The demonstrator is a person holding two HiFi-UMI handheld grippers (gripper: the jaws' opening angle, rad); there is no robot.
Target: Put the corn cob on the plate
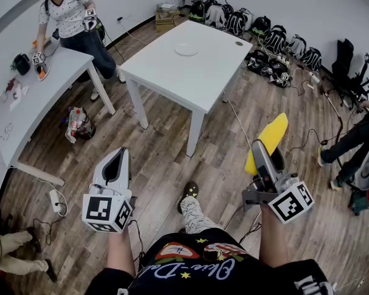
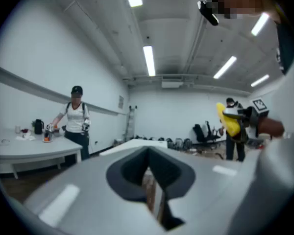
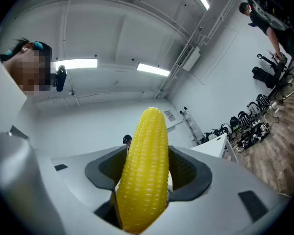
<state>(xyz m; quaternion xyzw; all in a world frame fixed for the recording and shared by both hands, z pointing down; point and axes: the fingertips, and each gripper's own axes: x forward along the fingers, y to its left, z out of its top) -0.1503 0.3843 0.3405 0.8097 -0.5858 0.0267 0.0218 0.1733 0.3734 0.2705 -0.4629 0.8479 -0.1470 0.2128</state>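
A yellow corn cob (image 1: 268, 140) sticks out forward from my right gripper (image 1: 261, 149), whose jaws are shut on it. In the right gripper view the corn cob (image 3: 145, 170) stands upright between the dark pads (image 3: 188, 173) and fills the gap of the right gripper (image 3: 146, 168). A white plate (image 1: 186, 50) lies on the white table (image 1: 197, 82) well ahead of me, across bare floor. My left gripper (image 1: 117, 160) hangs at the lower left, shut and holding nothing; the left gripper (image 2: 150, 169) shows only a thin slit between its jaws.
A person works with grippers at a grey table (image 1: 31, 103) on the far left. Backpacks (image 1: 258, 29) line the back wall. A bag (image 1: 79, 123) and cables (image 1: 55, 198) lie on the wooden floor. Another person's leg (image 1: 347, 141) is at the right.
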